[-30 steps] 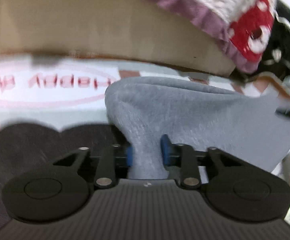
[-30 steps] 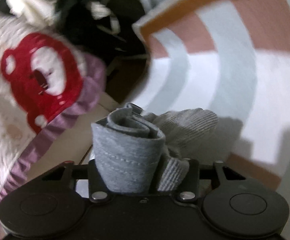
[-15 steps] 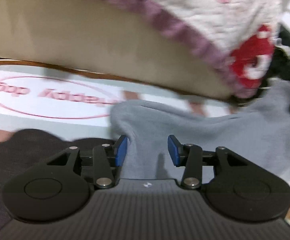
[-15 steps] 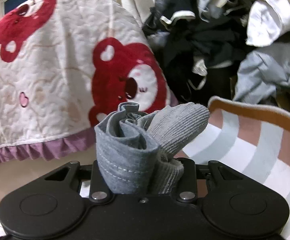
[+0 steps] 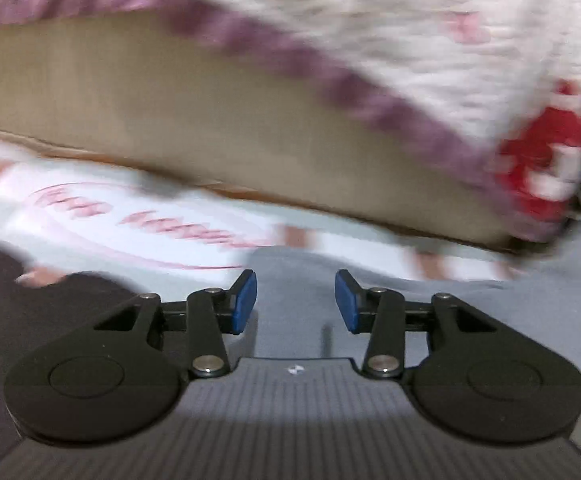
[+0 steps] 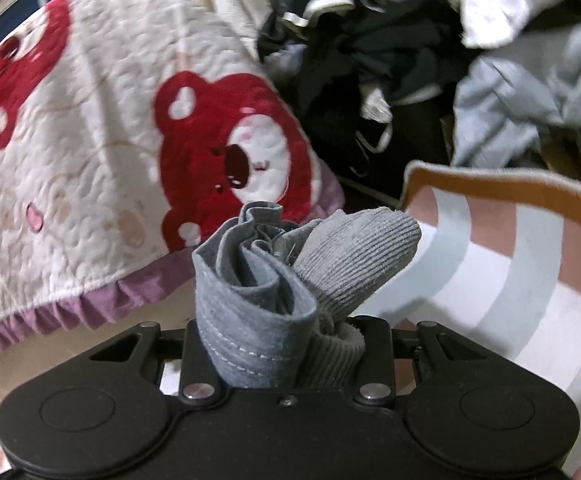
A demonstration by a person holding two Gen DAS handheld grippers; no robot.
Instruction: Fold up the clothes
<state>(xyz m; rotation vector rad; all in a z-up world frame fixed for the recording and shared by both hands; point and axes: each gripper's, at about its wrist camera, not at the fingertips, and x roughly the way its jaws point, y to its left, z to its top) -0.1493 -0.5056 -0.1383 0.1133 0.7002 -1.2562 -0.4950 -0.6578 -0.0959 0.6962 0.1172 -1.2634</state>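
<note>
A grey garment (image 5: pixel 430 304) lies spread on the striped mat (image 5: pixel 194 208), stretching to the right in the left wrist view. Over its near edge my left gripper (image 5: pixel 295 304) stands open; the blue pads (image 5: pixel 244 302) have only flat cloth between them. My right gripper (image 6: pixel 286 344) is shut on a bunched end of the same grey garment (image 6: pixel 258 280), with a ribbed cuff (image 6: pixel 362 252) sticking out to the right. Its fingers are hidden by the cloth.
A white quilt with red bears and a purple frill (image 6: pixel 102 152) hangs over a beige edge (image 5: pixel 218 120). A heap of dark, white and grey clothes (image 6: pixel 430 48) lies behind the striped mat (image 6: pixel 522 264).
My left gripper has opened and let go of the grey cloth, which now lies flat. The right gripper has kept its hold and tilted up toward the quilt and the clothes heap.
</note>
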